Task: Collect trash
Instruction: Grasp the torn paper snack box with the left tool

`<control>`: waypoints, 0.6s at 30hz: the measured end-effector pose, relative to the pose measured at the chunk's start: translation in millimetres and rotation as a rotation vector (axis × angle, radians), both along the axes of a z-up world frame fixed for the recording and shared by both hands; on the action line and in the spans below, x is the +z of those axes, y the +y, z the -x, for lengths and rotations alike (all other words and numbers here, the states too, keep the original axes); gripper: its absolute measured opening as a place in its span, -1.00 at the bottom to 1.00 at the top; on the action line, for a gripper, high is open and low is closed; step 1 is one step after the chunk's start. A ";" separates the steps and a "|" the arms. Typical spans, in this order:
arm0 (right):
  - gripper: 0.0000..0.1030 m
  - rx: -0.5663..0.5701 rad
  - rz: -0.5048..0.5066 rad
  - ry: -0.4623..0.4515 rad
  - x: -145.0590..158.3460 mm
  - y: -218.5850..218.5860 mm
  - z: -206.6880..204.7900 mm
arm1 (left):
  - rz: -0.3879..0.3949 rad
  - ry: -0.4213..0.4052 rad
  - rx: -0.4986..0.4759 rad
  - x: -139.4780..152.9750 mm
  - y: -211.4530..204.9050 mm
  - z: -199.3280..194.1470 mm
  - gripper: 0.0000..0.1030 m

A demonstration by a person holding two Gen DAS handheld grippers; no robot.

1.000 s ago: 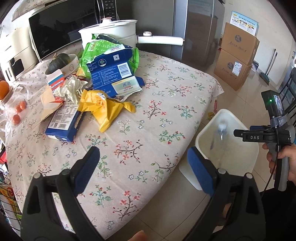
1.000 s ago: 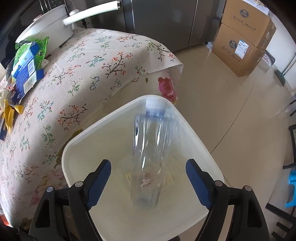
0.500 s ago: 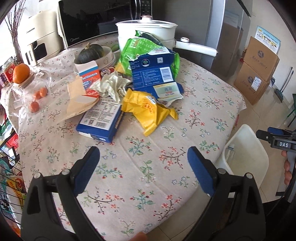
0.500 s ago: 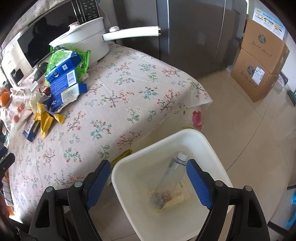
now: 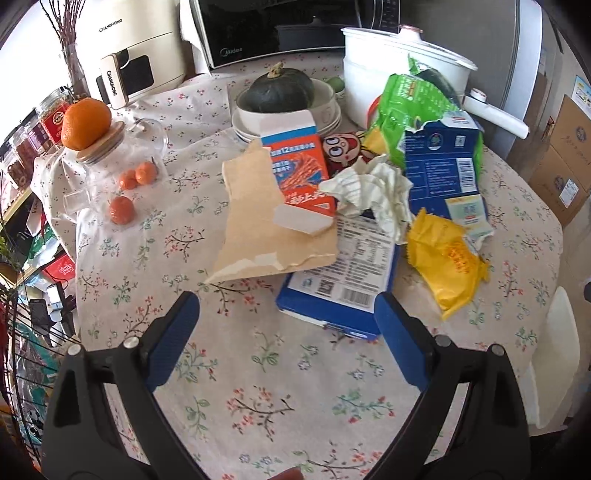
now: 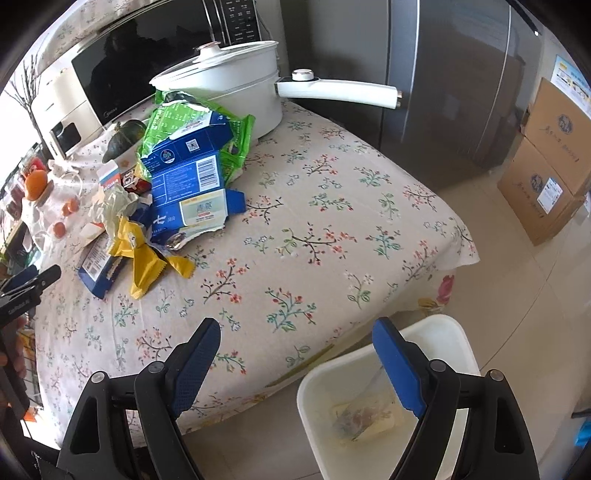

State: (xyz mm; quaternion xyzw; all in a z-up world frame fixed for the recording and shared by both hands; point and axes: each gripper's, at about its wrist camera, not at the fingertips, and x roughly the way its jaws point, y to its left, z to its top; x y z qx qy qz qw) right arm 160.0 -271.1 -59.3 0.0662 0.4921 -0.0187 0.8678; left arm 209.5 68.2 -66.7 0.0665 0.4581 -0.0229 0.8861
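A pile of trash lies on the flowered table: a flat blue box (image 5: pixel 343 284), a torn brown card (image 5: pixel 266 229), an orange-and-white carton (image 5: pixel 299 166), crumpled white paper (image 5: pixel 373 192), a yellow wrapper (image 5: pixel 447 258), a torn blue carton (image 5: pixel 443 173) and a green bag (image 5: pixel 417 99). My left gripper (image 5: pixel 288 317) is open and empty, just in front of the blue box. My right gripper (image 6: pixel 295 347) is open and empty over the table's near edge, above the white bin (image 6: pixel 332 376). A clear plastic bottle (image 6: pixel 362 417) lies in the bin.
A white pot (image 5: pixel 399 55) with a long handle, a bowl with a dark squash (image 5: pixel 280 92), a glass jar with small oranges (image 5: pixel 122 170), a microwave (image 5: pixel 280 26) and a cream appliance (image 5: pixel 133 55) stand behind the pile. Cardboard boxes (image 6: pixel 546 162) sit on the floor by the fridge.
My left gripper has swung left and closer to the trash pile, now facing the blue box. My right gripper has risen and drawn back from the bin, where the bottle now lies.
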 end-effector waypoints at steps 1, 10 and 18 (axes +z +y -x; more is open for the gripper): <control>0.67 0.007 0.000 0.001 0.1 3.5 -3.5 | -0.012 0.001 0.000 -4.2 2.9 -3.8 0.85; 0.67 0.034 0.001 0.024 -3.2 24.7 -28.3 | -0.037 0.005 -0.047 -29.0 -2.6 -29.8 0.80; 0.67 0.050 0.006 0.020 -2.7 38.7 -37.2 | -0.006 0.016 -0.049 -35.7 -6.6 -47.5 0.09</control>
